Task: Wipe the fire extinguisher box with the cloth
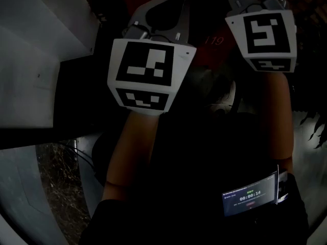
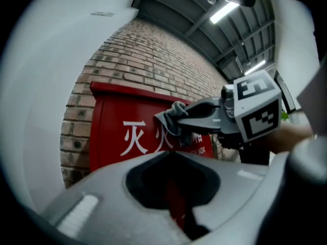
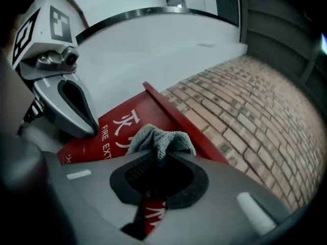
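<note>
The right claw is pinched tight on a grey cloth, which bunches out just past its tips, close to the top edge of the red box right in front of it. The left claw has its jaws closed together on nothing. It faces the box front, with the right claw ahead to its right. A brick wall backs the box.
</note>
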{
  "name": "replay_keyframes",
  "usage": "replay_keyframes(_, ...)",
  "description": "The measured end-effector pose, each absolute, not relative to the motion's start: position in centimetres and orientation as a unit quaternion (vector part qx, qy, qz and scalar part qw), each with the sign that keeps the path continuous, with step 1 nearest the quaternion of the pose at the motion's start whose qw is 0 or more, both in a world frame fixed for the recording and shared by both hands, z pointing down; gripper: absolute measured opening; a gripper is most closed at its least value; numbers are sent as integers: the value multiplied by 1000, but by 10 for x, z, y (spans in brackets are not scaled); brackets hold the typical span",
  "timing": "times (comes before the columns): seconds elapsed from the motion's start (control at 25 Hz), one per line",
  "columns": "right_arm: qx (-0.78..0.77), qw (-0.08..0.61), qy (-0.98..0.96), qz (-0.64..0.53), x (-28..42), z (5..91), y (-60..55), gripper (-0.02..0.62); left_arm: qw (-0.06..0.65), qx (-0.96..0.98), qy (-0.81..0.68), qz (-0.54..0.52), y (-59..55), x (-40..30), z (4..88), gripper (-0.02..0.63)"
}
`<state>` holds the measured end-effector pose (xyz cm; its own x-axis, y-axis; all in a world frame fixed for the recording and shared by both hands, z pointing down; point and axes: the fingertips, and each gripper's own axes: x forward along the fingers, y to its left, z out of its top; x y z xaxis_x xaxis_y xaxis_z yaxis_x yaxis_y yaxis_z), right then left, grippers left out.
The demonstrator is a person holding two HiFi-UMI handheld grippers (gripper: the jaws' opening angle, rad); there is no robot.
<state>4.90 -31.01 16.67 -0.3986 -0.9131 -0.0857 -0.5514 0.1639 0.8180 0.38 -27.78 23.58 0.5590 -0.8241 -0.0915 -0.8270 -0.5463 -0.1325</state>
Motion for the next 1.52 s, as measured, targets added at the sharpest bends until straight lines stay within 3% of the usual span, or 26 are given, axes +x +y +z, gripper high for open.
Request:
replay_keyframes(0.56,473,265,-763,-353,47,305,-315,32,4,-890,456,-6,-305,9,343,2)
replay_keyframes(0.92,446,267,-791,-322,49,376,-312,31,34,-887,460,-28,-306,8,387,2)
replay_keyframes(1.52,394,355,-773,-347,38,462,-313,31,3,-895,434,-102,-316,24,478,2)
